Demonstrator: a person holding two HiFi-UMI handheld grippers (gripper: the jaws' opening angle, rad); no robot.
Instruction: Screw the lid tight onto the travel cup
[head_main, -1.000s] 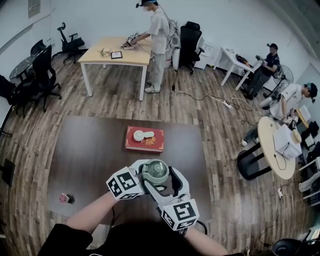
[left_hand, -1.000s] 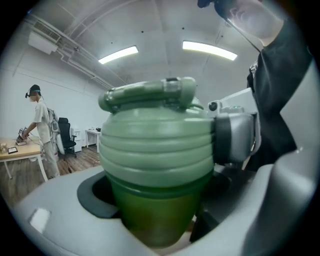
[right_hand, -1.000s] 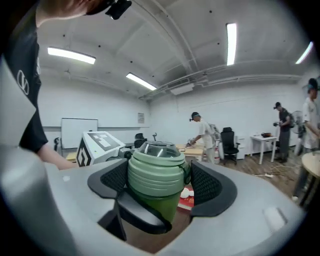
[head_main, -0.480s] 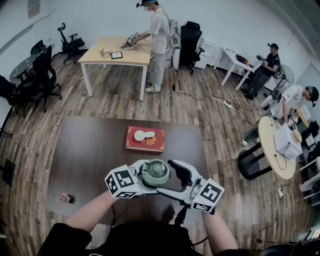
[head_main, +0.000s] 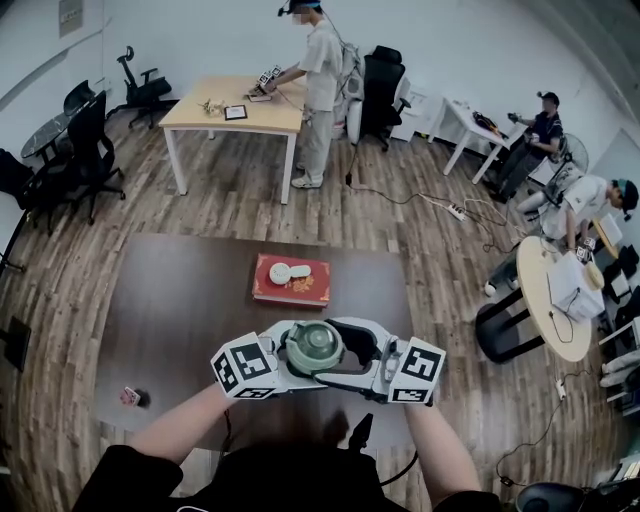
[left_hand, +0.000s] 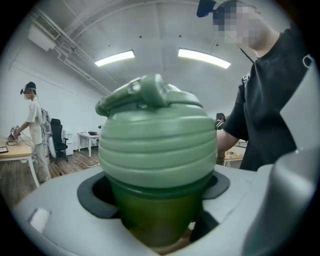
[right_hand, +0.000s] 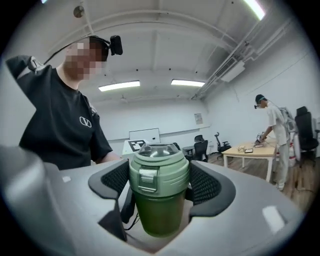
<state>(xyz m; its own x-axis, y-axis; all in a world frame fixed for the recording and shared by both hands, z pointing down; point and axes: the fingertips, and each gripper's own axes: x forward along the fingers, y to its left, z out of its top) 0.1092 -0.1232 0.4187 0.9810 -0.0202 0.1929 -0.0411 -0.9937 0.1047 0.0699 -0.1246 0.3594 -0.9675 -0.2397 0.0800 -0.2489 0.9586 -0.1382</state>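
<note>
Grips the dark-green plastic travel cup (left_hand: 152, 220) firmly in left gripper (head_main: 300, 352). Has swung right gripper (right_hand: 160, 186) rightward of cup, closing on ribbed pale-green lid (left_hand: 152, 150); probably regripping for another tightening twist.

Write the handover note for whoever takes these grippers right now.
Left gripper: jaws clamped on the body of the travel cup, upright over the near edge of the table.
Right gripper: jaws closing on the lid, pads at its sides.
Done: lid is on the cup.
To do: twist until tight; tightness can't be judged from here.
</note>
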